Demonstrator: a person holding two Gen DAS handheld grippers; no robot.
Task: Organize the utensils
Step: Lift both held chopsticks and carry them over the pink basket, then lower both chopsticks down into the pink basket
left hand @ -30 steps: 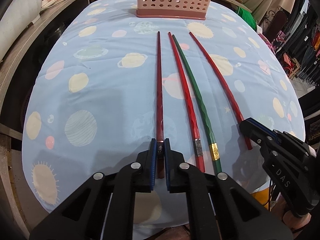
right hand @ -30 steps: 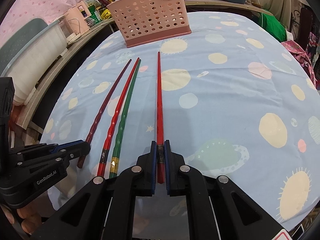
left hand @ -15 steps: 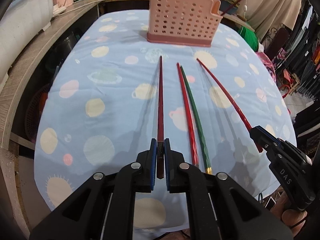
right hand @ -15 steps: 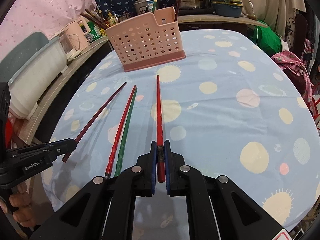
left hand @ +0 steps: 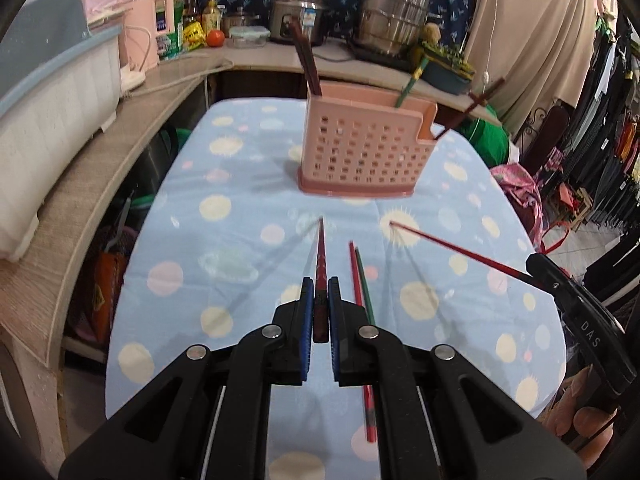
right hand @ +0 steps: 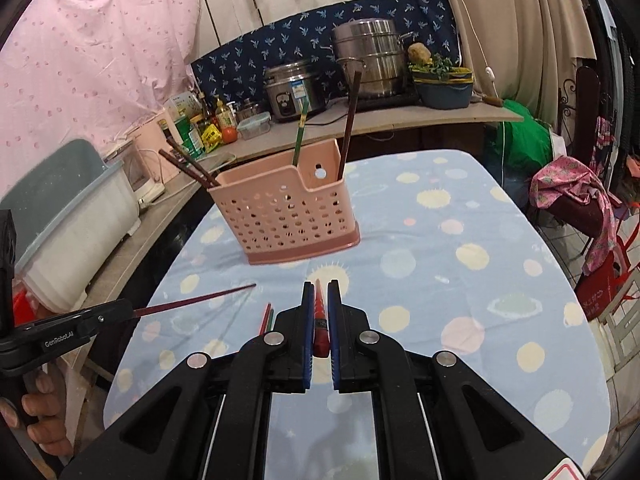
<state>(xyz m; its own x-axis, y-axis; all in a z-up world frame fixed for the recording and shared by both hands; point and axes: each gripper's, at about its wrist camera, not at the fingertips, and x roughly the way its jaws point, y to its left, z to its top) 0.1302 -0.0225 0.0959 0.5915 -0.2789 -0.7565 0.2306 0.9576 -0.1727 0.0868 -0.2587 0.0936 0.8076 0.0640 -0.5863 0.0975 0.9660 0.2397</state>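
Table (left hand: 248, 240), covered in a pale blue planet-print cloth, carried everything. It sat beside a curved wooden counter crowded with pots and bottles.

Pink perforated utensil basket (left hand: 362, 148) stood upright at the far end of the table, likely so the sticks could be dropped in tip-down. It already held several chopsticks: 2 dark ones at its left end, a green one and a dark one leaning out near the notched right end.

2 chopsticks lay flat on the cloth, side by side and almost touching, a red chopstick (left hand: 357, 280) and a green chopstick (left hand: 366, 284), tips toward the basket. Judged not yet sorted.

Left hand-held gripper (left hand: 320, 300) was closed narrow on a dark red chopstick (left hand: 320, 256), clamped near its thick end, the tip pointing ahead and down toward the cloth short of the basket. Held by the butt, probably so the thin end goes in first.

Right hand-held gripper (right hand: 319, 312) was closed the same way on a brighter red chopstick (right hand: 320, 304), which showed foreshortened between the blue pads.

Both grippers were pitched downward and well clear of the cloth, each chopstick off the table. The 2 stood apart, their sticks converging toward the basket. A person's fingers (right hand: 40, 408) wrapped the left handle.
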